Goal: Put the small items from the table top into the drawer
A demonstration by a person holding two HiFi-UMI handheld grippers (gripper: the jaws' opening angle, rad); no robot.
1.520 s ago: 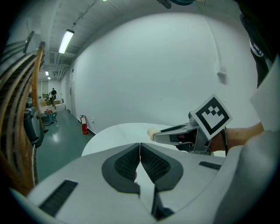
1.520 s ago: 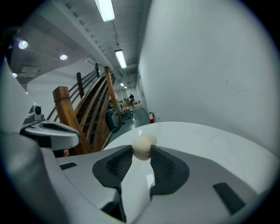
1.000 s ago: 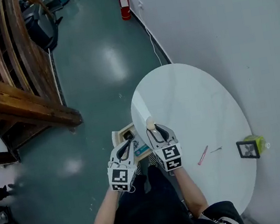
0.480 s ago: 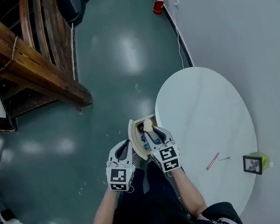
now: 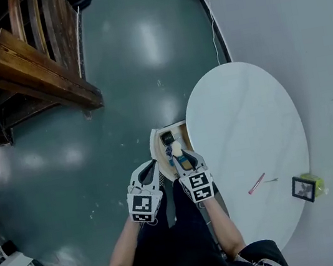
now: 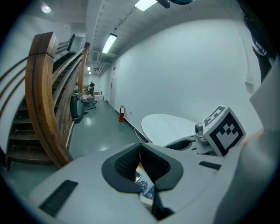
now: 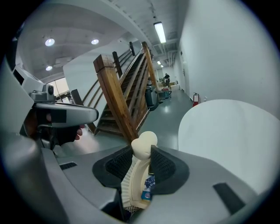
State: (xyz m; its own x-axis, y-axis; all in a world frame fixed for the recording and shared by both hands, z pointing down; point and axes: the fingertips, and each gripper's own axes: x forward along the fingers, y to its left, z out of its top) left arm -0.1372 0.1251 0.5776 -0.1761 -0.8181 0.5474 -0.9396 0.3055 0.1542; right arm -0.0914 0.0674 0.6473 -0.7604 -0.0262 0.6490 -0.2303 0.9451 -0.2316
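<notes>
Right gripper: jaws clenched on cream brush, carried off the counter within the last second and now above the open drawer; release likely next. Left gripper: jaws closed, empty, alongside. Drawer, just beyond the jaws: dark square item, blue packet. Well right of the jaws: pink pen, not yet collected.

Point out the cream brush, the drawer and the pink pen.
cream brush (image 7: 145,147): right gripper view, rounded head above the jaws.
drawer (image 5: 154,147): head view, pale left rim.
pink pen (image 5: 256,183): head view, middle of its shaft.
</notes>
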